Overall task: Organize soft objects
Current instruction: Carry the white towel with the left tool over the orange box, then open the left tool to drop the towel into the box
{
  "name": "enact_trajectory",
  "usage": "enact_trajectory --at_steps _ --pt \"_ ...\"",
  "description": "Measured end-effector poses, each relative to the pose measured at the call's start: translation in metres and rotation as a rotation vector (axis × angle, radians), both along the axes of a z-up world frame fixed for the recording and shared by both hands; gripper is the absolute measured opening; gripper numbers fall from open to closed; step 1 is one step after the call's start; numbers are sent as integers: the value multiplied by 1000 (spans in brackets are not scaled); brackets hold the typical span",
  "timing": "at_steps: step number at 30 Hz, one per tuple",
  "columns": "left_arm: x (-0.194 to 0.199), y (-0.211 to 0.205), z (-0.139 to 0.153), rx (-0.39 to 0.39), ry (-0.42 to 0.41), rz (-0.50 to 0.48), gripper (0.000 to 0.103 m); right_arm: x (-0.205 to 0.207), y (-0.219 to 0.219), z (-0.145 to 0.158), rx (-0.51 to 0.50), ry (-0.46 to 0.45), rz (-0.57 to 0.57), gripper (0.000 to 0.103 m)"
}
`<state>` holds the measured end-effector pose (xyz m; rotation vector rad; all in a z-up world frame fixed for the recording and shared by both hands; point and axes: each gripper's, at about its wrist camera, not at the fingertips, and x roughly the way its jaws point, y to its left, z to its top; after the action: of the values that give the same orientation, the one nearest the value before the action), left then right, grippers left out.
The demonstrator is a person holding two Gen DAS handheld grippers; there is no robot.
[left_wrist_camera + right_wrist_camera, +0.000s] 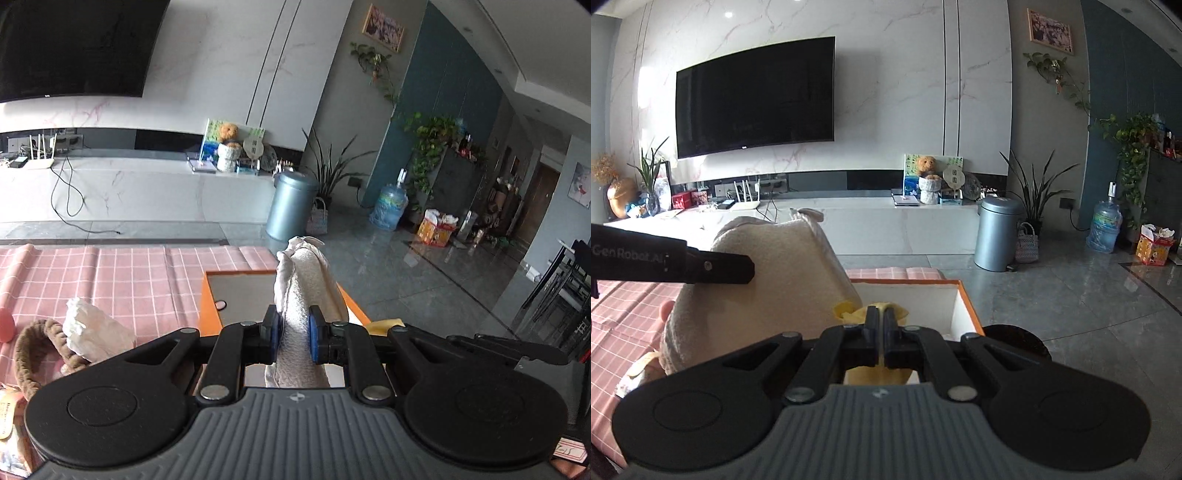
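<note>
My left gripper (pixel 293 338) is shut on a cream-white towel (pixel 306 288) and holds it upright over the orange box (pixel 205 306). The same towel (pixel 768 291) fills the left of the right wrist view, with the left gripper's finger (pixel 713 267) pressed on it. My right gripper (pixel 881 332) is shut on a yellow cloth (pixel 875 373) just above the white inside of the orange-rimmed box (pixel 964 306). A corner of the yellow cloth (pixel 384 325) shows in the left wrist view.
The box sits on a pink checked tablecloth (pixel 110 280). A crumpled white cloth (pixel 96 332), a brown plush band (pixel 33 350) and a pink item (pixel 5 325) lie at the left. A grey bin (pixel 995 232) stands on the floor beyond the table.
</note>
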<state>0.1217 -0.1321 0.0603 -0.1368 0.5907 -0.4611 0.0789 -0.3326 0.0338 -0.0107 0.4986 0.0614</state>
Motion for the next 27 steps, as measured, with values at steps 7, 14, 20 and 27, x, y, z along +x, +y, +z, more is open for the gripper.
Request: enact_trajectory --at_steps 7,14,20,27 --pt "25 -38 -53 132 158 -54 18 38 -19 -44 -26 208 11 0" --pt "40 -58 -73 242 281 -96 18 64 -18 -83 -35 414 58 0" --pt "46 -64 -87 309 335 -95 19 70 -11 -98 -19 501 81 0" --pt "44 -70 -87 384 325 -84 26 72 -6 -98 -30 516 76 6"
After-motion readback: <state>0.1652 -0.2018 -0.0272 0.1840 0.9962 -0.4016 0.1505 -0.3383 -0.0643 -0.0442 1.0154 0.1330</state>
